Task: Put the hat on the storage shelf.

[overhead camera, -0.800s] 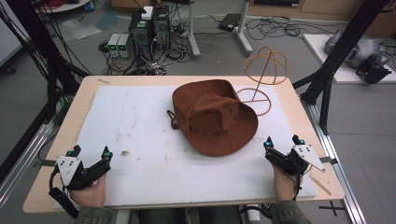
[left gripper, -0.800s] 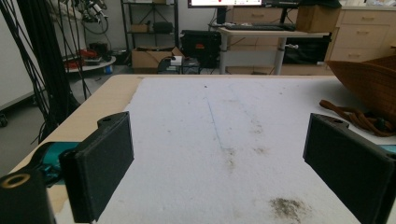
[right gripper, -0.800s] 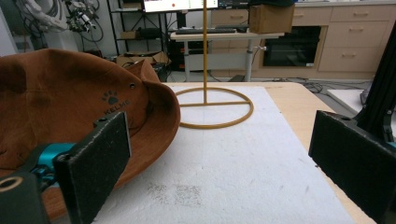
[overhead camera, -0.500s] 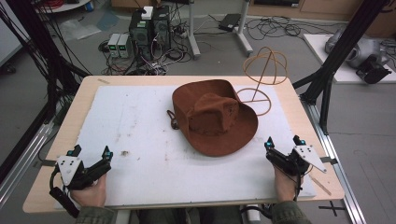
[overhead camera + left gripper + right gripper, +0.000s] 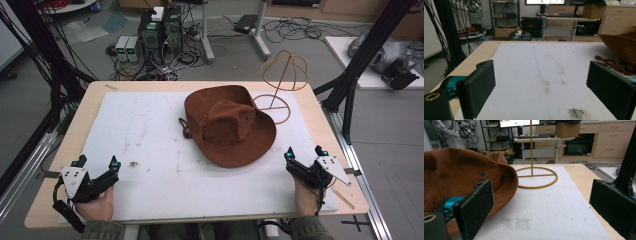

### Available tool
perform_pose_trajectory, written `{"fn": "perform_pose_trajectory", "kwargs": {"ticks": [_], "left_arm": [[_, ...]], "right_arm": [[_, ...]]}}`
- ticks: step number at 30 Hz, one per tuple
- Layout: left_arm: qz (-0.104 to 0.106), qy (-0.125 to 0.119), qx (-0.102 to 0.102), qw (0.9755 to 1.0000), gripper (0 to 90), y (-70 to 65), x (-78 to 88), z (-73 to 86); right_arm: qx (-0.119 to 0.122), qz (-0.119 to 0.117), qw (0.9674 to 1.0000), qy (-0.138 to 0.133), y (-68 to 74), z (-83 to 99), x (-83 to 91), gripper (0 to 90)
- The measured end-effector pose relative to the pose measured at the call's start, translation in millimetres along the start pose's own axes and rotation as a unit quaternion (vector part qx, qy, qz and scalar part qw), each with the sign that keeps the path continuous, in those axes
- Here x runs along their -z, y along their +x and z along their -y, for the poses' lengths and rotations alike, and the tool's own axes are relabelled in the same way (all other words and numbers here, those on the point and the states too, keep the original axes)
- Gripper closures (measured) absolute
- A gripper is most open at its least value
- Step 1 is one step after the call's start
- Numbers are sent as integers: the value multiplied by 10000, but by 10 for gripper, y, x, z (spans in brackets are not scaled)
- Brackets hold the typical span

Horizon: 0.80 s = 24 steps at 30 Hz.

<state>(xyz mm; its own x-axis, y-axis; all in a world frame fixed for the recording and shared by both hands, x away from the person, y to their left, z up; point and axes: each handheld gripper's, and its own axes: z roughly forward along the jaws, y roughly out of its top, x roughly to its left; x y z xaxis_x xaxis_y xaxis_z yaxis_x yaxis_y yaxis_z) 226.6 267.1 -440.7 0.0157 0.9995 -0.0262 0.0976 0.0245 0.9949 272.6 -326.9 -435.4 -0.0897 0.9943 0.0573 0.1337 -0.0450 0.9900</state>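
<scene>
Brown hat (image 5: pixel 231 125) laid mid-desk, wire stand (image 5: pixel 280 85) just behind. Left gripper (image 5: pixel 96 162) and right gripper (image 5: pixel 303 151) held wide, empty, at near edge.

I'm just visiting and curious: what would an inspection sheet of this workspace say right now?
Surface: wooden table under a white mat with faint smudges.
Job's things: brown hat lying on the mat; wire hat stand upright beside it.
Clutter: nothing seen on the mat.
Grippers: left gripper and right gripper at the near edge, jaws open, nothing held.
Cables: tangle of cables on the floor beyond the table.
Surroundings: computer boxes, black frame poles.
</scene>
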Motion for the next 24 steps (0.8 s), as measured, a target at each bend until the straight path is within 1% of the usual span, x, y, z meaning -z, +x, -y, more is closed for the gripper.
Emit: {"fn": "perform_pose_trajectory", "kwargs": {"ticks": [6, 7, 10, 11, 12, 14, 15, 16, 18, 20, 24], "left_arm": [[17, -37, -10, 10000, 88, -4, 7, -15], [61, -50, -31, 10000, 88, -23, 6, -20], [87, -72, -53, 9999, 89, -40, 5, -32], [87, -72, -53, 9999, 88, -40, 5, -32], [89, -82, -41, 9999, 89, -44, 8, -40], [90, -95, -35, 9999, 88, -40, 10, -42], [82, -93, -13, 9999, 89, -31, 10, -42], [78, -79, 0, 9999, 89, -22, 9, -38], [77, -54, 10, 10000, 89, -18, 4, -29], [79, -60, 13, 9999, 89, -18, 3, -30], [69, -67, 20, 10000, 89, -15, 7, -40]], "right_arm": [[44, -56, 10000, -37, 21, -18, 7, 48], [54, -73, 9999, -42, 30, -23, 10, 48], [82, -121, 9999, -24, 56, -33, 9, 47], [82, -121, 9999, -24, 56, -33, 9, 47], [140, -153, 9998, -57, 78, -54, 4, 47], [146, -182, 9997, -60, 87, -66, 2, 46], [186, -271, 9994, -80, 124, -109, -11, 36], [202, -310, 9993, -77, 142, -124, -15, 36], [257, -499, 9984, -72, 193, -170, -30, 36], [406, -712, 9966, -48, 265, -224, -48, 36], [726, -973, 9926, 44, 381, -282, -85, 36]]}}
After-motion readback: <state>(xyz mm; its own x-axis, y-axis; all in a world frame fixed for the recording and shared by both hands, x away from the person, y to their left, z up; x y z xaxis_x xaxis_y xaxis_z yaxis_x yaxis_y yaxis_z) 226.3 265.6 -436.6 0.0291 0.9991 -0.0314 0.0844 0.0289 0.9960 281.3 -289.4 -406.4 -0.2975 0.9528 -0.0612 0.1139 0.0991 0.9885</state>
